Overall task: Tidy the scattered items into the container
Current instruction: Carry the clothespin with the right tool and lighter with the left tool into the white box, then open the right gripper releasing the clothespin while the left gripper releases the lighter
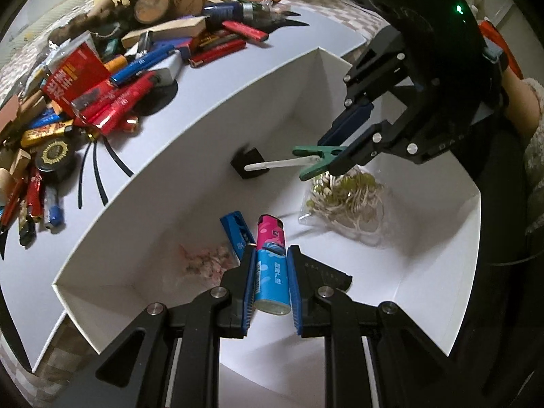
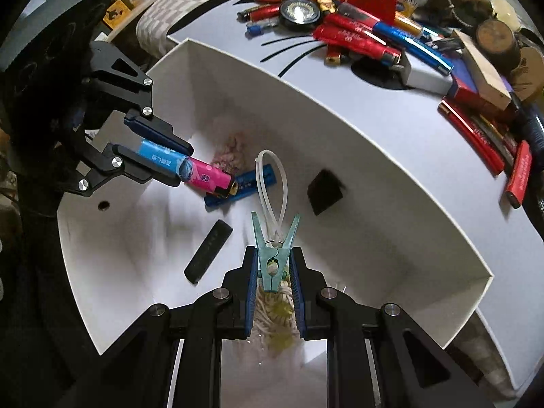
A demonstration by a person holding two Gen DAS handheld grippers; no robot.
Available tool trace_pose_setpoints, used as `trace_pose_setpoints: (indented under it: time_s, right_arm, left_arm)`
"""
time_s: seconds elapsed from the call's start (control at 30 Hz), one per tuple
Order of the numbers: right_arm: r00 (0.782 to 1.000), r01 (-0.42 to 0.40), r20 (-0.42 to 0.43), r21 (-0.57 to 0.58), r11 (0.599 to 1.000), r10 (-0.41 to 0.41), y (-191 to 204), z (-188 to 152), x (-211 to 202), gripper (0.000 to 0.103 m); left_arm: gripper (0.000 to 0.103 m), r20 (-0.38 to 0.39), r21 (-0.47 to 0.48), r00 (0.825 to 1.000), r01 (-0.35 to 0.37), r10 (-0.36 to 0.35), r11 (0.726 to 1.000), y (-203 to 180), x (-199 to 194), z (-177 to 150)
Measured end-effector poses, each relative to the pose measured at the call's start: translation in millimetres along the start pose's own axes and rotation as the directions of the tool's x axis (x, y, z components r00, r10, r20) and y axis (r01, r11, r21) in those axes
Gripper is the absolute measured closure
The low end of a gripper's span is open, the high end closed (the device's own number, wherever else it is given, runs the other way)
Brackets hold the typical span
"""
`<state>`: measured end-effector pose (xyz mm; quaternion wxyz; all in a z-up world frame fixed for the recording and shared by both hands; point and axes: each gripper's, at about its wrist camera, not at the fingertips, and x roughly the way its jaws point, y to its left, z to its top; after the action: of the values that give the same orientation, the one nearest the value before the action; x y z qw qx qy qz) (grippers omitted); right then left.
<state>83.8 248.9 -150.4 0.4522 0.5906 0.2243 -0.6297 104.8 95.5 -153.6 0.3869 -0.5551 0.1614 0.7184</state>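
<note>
White tabletop (image 1: pixel 217 68) across upper frame, heaped with scattered items (image 1: pixel 112 68) at upper left of left wrist view: lighters, pens, packets. White container (image 1: pixel 112 255) filling centre frame, open-topped. Inside: bag of cord and green bits (image 1: pixel 350 200) at right, black block (image 2: pixel 324 192) against far wall, black stick (image 2: pixel 208 251) on floor, blue lighter (image 2: pixel 250 187) mid-floor. Left tool (image 1: pixel 271 255) lower centre, clenched on pink-and-blue lighter (image 1: pixel 270 265), over container. Right tool (image 2: pixel 273 256) clenched on green clothespin (image 2: pixel 273 248) carrying white zip tie (image 2: pixel 272 183), also over container.
</note>
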Motion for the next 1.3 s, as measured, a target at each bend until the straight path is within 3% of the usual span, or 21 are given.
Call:
trace_pose_setpoints:
  time_s: [0.53,1.3]
  right_arm:
    - [0.998,-0.017,-0.060,-0.036,0.999,0.014,6.3,-6.1,10.3,0.084]
    - [0.997,-0.016,-0.071,-0.018,1.000,0.014,2.4,-7.2,9.6,0.084]
  left_arm:
    - [0.085,-0.035,-0.008,0.999,0.016,-0.016,1.000,5.8,8.3,-3.6]
    - [0.082,-0.063,-0.036,0.998,-0.019,0.017,0.999,-42.6,-13.0,1.4]
